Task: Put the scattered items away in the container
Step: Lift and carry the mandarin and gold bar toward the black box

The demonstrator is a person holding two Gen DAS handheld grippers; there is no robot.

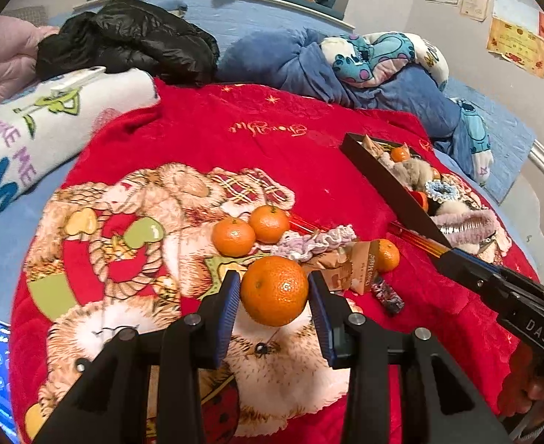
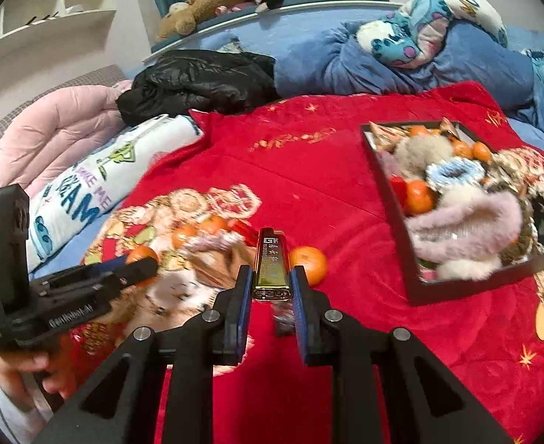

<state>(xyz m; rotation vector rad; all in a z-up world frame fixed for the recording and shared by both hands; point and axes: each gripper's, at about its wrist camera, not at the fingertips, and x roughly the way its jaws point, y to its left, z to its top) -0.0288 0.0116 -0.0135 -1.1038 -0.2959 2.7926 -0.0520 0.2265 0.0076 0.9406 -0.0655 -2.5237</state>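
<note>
between the left gripper (image 1: 274, 290) jaws, a gripped tangerine (image 1: 274, 290); right gripper (image 2: 271, 288) clamped on a gold lighter (image 2: 271, 270)

Right wrist view's smeary: the pile of mandarins (image 2: 198, 231) n wrappers left of center is motion blur, can't tell what's what. Stuff in the black box (image 2: 416, 288) is soft too. Small dark packet (image 2: 284, 320) is mostly hidden behind the right gripper (image 2: 271, 279) finger. Person's hand (image 2: 31, 370) is cut off at the pic edge.
</note>
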